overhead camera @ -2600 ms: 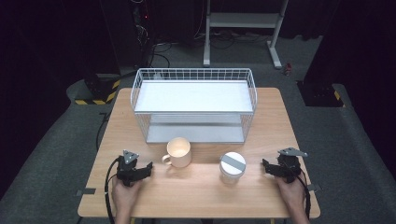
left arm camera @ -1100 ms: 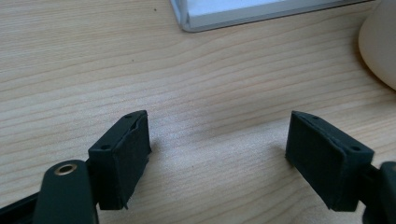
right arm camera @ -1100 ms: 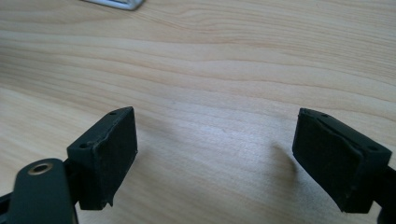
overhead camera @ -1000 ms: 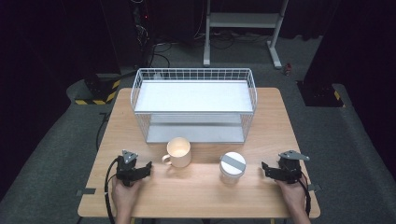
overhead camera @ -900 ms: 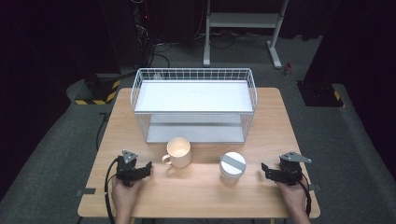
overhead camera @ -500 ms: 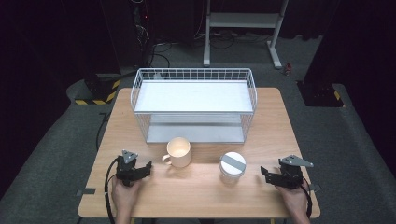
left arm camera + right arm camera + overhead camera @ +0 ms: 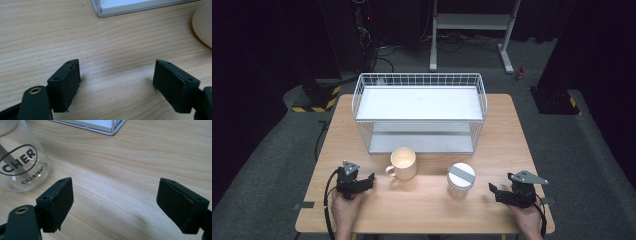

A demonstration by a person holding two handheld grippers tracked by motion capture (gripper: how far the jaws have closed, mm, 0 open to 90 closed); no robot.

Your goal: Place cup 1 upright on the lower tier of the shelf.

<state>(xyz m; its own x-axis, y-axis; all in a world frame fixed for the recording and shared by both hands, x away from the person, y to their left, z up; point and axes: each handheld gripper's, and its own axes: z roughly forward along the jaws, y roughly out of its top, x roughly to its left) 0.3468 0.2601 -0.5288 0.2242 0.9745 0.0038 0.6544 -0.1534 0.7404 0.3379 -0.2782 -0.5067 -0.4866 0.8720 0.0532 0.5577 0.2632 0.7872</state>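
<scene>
On a wooden table point(image 7: 427, 200), the right gripper point(image 7: 498, 192), jaws wide apart and empty, sits just right of a lidded clear jar point(image 7: 460, 179) printed "CHERISH" and should approach level to straddle it squarely, while the left gripper point(image 7: 368, 180), also open and empty, rests beside a cream mug point(image 7: 402, 163).

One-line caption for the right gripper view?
Open right gripper above the wooden table, clear CHERISH jar at left.

One camera sits high up and looks down and forward at the whole bench point(image 7: 427, 210). Two more ride low, very close to the wood, each looking out past its own black fingers point(image 7: 65, 82) point(image 7: 56, 201). The right one shares the jar point(image 7: 20, 157) point(image 7: 460, 179), at its 10 o'clock, with the high one.
</scene>
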